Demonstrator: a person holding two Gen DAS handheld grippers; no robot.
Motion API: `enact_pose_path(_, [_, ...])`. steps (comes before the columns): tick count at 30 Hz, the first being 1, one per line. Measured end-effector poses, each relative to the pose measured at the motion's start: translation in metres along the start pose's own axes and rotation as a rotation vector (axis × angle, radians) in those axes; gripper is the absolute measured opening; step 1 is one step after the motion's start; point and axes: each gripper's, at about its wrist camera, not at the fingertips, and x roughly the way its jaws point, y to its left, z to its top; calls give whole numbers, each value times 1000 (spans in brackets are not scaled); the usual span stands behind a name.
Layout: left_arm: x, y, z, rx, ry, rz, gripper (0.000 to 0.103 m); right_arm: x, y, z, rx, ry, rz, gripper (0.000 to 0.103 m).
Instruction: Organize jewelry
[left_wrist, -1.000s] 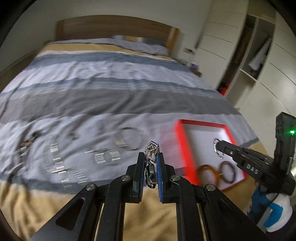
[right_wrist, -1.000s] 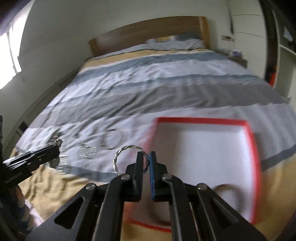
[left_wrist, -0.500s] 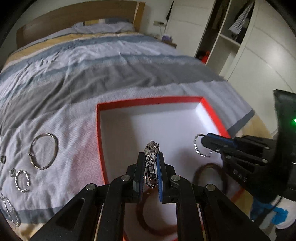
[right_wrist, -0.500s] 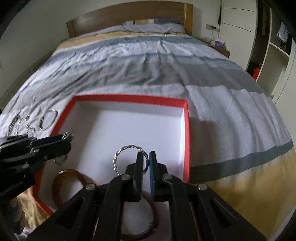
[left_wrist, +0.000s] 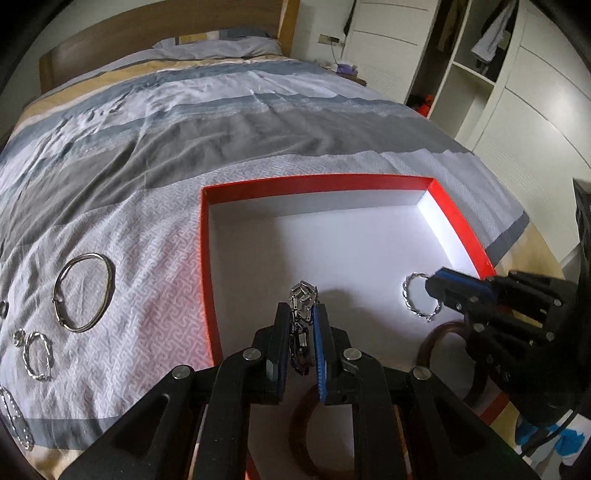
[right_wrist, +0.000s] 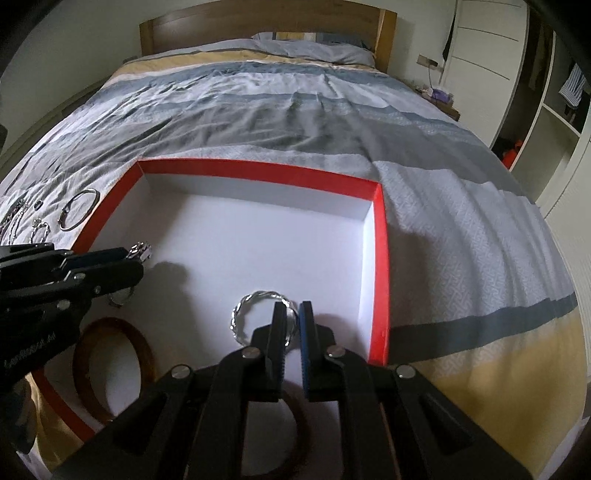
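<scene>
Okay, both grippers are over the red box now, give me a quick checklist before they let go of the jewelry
1. Left gripper holds the link bracelet: ok.
2. Right gripper holds the twisted ring: ok.
3. Both grippers over the box floor: ok.
4. White floor bare under the link bracelet: ok.
5. Twisted ring clear of the brown bangles below: cannot tell; one bangle lies under the right gripper.
6. Pieces left on the bedspread, such as the silver bangle: not ok, some remain.
</scene>
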Motion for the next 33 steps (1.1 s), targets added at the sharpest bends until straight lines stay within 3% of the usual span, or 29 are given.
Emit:
enact_pose_path(3, [-4, 3, -1, -12, 1, -13, 13, -6, -2, 0, 3, -3, -11, 9])
enact_pose_path(5, [-8, 3, -2, -7, 1, -11, 14, -13, -5, -2, 9, -4, -17, 18])
enact_pose_path(6, [-11, 2, -2, -5, 0, -10, 19, -15, -6, -2, 9, -4, -16, 27])
enact_pose_path(9, [-19, 3, -2, -4, -1, -4, 29, -27, -5, -2, 4, -8, -21, 28])
enact_pose_path(15, [-49, 3, -4, 0, -13, 4, 29, -63, -7, -2, 30, -37, -25, 28])
enact_pose_path(23, [-122, 5, -19, -16, -98, 27, 29, -132, -4, -10, 113, -96, -12, 29])
enact_pose_path(27, [-161, 3, -37, -6, -102, 64, 29, -165, 7, -22, 132, -120, -4, 37])
enact_pose_path(31, [-198, 8, -59, -44, -100, 91, 46, -200, 21, -40, 154, -141, 24, 37])
enact_pose_path(33, [-218, 12, -73, -69, -114, 112, 47, -216, 30, -50, 171, -153, 37, 37])
